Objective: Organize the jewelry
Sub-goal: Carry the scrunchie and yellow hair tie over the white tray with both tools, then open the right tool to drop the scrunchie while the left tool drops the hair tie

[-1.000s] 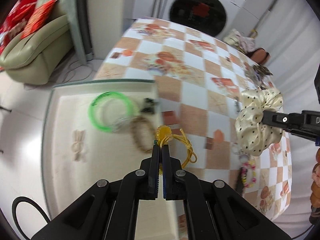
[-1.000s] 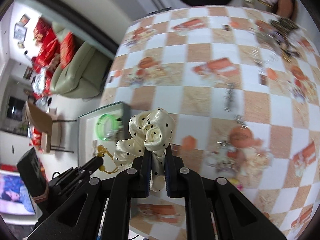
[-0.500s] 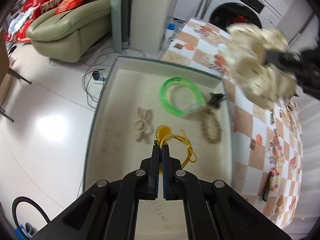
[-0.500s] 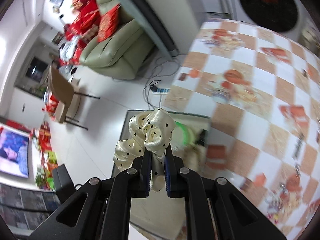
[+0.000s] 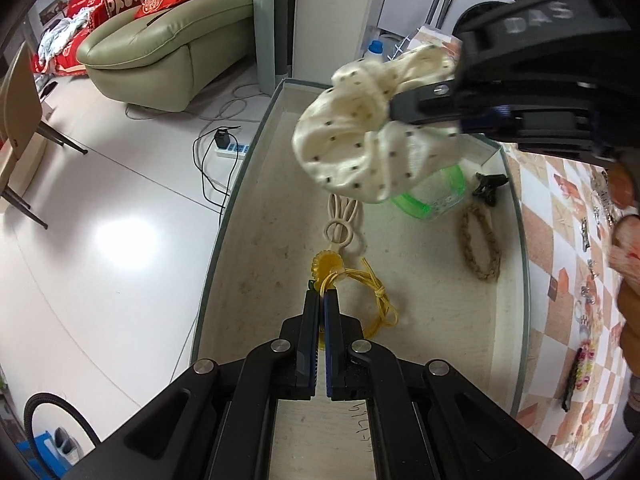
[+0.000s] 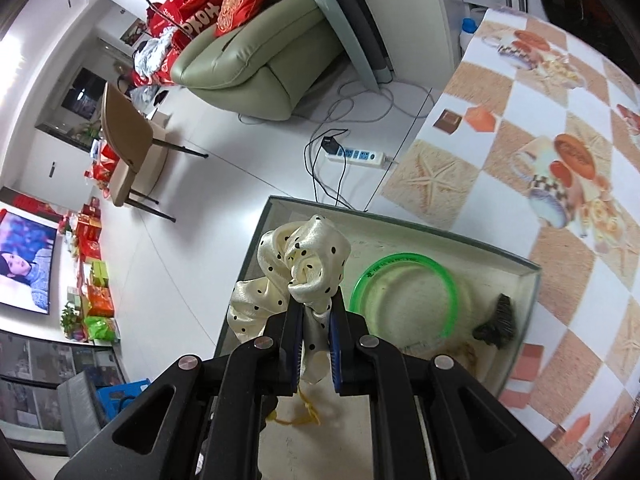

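- Left tool (image 5: 322,294): pads pressed together on the yellow cord bracelet (image 5: 362,296). Its amber flower bead (image 5: 326,264) sits just beyond the tips; the cord loop trails toward the lower right of the left wrist frame.
- Right tool (image 6: 314,310): clamped on a fold of the cream polka-dot scrunchie (image 6: 296,276). The scrunchie hangs bunched, satin-shiny with small dark dots, one lobe drooping to the left of the tips.
- Both held pieces are over the tray (image 5: 240,184), a shallow pale box with a grey-green rim at the table (image 6: 520,128) edge.
- Key relation: in the left wrist view the scrunchie (image 5: 360,136) hangs in the upper centre, above the tray floor and partly covering the green bangle (image 5: 436,196). Bare tray floor lies to its left in that frame. Height above the floor cannot be judged.
- The bracelet appears close to the floor near the tray's middle; contact cannot be confirmed.
- Already in the tray: the green bangle, a braided tan bracelet (image 5: 480,244) to the right with its long axis running top to bottom, a dark hair claw (image 5: 488,188), and a cream rabbit-ear tie (image 5: 342,224) just beyond the bead.
- Judgement: both pieces are at the drop stage; the scrunchie would best be released left of the bangle to avoid burying it.
- More small pieces lie on the table at the right edge of the frame.
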The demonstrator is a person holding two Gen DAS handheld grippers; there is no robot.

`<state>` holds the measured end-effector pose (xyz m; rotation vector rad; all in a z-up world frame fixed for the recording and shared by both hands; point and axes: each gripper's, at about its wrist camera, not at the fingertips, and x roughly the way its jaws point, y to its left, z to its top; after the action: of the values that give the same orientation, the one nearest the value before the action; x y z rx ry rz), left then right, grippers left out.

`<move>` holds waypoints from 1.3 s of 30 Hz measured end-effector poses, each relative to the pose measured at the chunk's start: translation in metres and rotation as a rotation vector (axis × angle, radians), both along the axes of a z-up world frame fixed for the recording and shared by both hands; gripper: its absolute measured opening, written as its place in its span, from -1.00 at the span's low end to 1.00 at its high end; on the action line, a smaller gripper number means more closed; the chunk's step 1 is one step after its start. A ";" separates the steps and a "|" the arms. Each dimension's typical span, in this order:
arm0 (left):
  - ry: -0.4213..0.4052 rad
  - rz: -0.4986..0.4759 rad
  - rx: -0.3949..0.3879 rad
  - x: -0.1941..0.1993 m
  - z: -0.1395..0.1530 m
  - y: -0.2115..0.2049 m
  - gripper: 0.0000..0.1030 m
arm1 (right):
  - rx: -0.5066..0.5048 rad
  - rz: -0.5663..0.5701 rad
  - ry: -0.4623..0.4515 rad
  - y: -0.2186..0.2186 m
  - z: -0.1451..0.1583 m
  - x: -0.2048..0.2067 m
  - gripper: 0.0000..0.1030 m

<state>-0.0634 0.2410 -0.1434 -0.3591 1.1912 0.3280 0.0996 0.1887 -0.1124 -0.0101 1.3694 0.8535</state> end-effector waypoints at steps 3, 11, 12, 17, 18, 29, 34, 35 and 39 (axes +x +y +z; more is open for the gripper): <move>0.012 -0.002 0.003 -0.001 -0.003 -0.003 -0.88 | -0.017 0.008 0.001 0.007 -0.009 0.001 -0.76; 0.032 -0.013 0.028 0.000 -0.006 -0.009 -0.87 | -0.066 0.015 0.000 0.011 -0.026 0.004 -0.69; 0.036 -0.014 0.031 0.000 -0.006 -0.009 -0.87 | -0.069 0.014 -0.001 0.010 -0.027 0.004 -0.68; 0.055 -0.012 0.044 0.003 -0.006 -0.007 -0.87 | -0.081 0.022 0.000 0.011 -0.028 0.005 -0.43; 0.058 -0.010 0.045 0.003 -0.005 -0.007 -0.87 | -0.081 0.022 0.002 0.011 -0.029 0.006 -0.37; 0.068 -0.026 0.076 0.006 0.004 -0.014 -0.87 | -0.044 -0.009 0.002 -0.004 -0.016 0.008 0.10; 0.074 -0.035 0.074 0.003 0.005 -0.019 -0.87 | -0.011 -0.039 -0.005 -0.023 0.000 0.009 0.11; 0.076 -0.034 0.075 0.003 0.006 -0.020 -0.87 | -0.004 -0.050 -0.005 -0.029 0.003 0.009 0.12; 0.090 -0.039 0.076 0.000 0.005 -0.020 -0.87 | 0.010 -0.086 -0.002 -0.054 0.011 0.007 0.12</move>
<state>-0.0637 0.2205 -0.1380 -0.2573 1.2688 0.3577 0.1065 0.1348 -0.1012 0.0549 1.3547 0.7882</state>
